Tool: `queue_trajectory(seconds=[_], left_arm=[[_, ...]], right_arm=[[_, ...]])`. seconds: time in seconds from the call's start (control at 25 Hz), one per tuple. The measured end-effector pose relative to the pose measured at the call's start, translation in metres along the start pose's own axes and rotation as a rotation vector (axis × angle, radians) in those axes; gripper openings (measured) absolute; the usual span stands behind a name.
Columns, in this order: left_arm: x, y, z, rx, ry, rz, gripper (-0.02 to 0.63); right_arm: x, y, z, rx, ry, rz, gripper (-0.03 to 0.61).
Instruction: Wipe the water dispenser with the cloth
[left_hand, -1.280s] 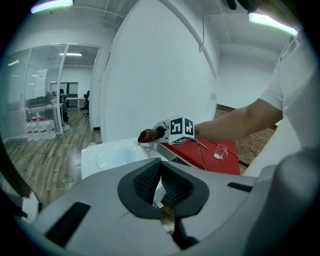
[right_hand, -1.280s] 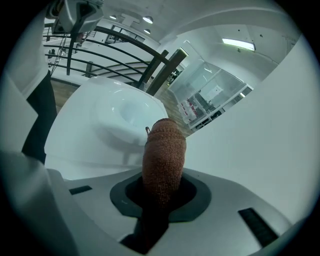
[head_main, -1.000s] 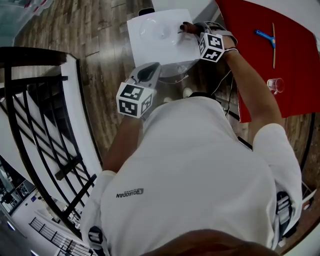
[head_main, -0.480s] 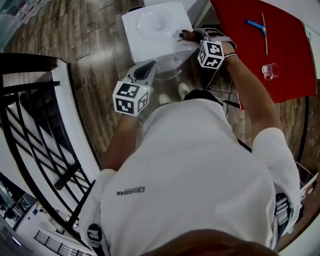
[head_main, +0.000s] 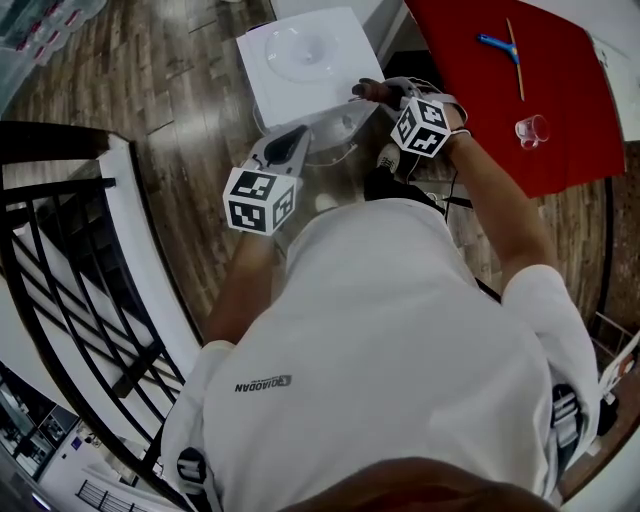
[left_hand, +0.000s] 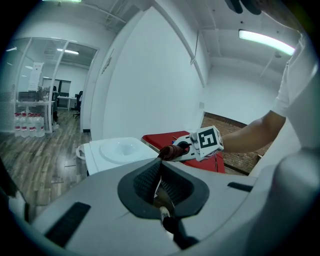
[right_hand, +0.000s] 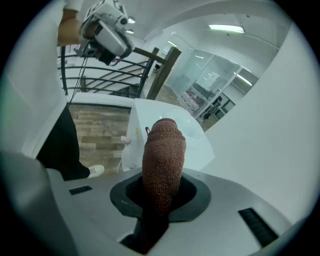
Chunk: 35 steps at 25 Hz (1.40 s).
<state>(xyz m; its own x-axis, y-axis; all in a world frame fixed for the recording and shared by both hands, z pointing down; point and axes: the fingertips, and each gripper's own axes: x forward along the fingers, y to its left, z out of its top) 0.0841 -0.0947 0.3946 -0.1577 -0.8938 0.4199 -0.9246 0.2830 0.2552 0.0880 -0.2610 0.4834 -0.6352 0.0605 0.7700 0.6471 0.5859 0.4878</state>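
Observation:
The white water dispenser stands on the wooden floor in front of me, seen from above in the head view. My right gripper is shut on a brown knitted cloth, which rests at the right edge of the dispenser's top, close to its near corner. The right gripper view has the cloth sticking out between the jaws, with the dispenser behind it. My left gripper hovers by the dispenser's near side, apart from it. Its jaws are pressed together with nothing held.
A red table to the right carries a blue-handled tool and a clear glass. A black railing with a white ledge runs along the left. A cable hangs at the dispenser's front.
The right gripper has slid the cloth along the dispenser's right edge toward me, nearer the front corner. The left gripper has stayed about where it was.

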Motion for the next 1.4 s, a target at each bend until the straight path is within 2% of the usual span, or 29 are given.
queue_trajectory(seconds=[0.2,0.28,0.36,0.48,0.56,0.64,0.72,0.92,1.04,1.12,1.2,1.32,1.4], left_arm=[[0.006,-0.002,0.000,-0.003,0.005,-0.005,-0.008],[0.010,-0.001,0.000,0.002,0.008,-0.002,-0.008],[0.013,0.001,0.000,-0.001,0.013,0.009,-0.008],[0.022,0.000,0.003,-0.001,0.020,0.003,-0.008],[0.032,-0.007,0.009,0.031,0.023,-0.022,-0.008],[0.043,-0.010,0.015,0.059,0.028,-0.032,-0.008],[0.052,-0.010,0.020,0.053,0.030,-0.025,-0.008],[0.079,-0.007,0.035,0.038,0.042,0.001,-0.008],[0.096,-0.001,0.037,0.037,0.068,0.025,-0.008],[0.106,0.002,0.037,0.042,0.085,0.042,-0.008],[0.119,0.007,0.038,0.047,0.105,0.062,-0.008],[0.141,0.011,0.043,0.046,0.129,0.089,-0.008],[0.153,0.009,0.048,0.048,0.131,0.095,-0.008]], right_arm=[[-0.015,0.008,0.007,0.225,-0.065,0.034,0.064],[-0.017,0.005,0.008,0.363,-0.107,0.052,0.064],[-0.019,-0.002,0.007,0.566,-0.167,0.083,0.064],[-0.021,-0.022,-0.002,0.947,-0.271,0.142,0.064],[-0.022,-0.039,-0.010,1.186,-0.348,0.203,0.064],[-0.023,-0.056,-0.015,1.361,-0.436,0.279,0.064],[-0.024,-0.067,-0.018,1.467,-0.503,0.357,0.064],[-0.007,-0.082,-0.037,1.561,-0.563,0.538,0.064],[0.004,-0.092,-0.038,1.533,-0.649,0.669,0.064],[0.013,-0.094,-0.044,1.521,-0.655,0.706,0.064],[0.018,-0.096,-0.040,1.523,-0.705,0.775,0.064],[0.032,-0.094,-0.056,1.554,-0.644,0.773,0.064],[0.038,-0.094,-0.056,1.565,-0.677,0.824,0.063]])
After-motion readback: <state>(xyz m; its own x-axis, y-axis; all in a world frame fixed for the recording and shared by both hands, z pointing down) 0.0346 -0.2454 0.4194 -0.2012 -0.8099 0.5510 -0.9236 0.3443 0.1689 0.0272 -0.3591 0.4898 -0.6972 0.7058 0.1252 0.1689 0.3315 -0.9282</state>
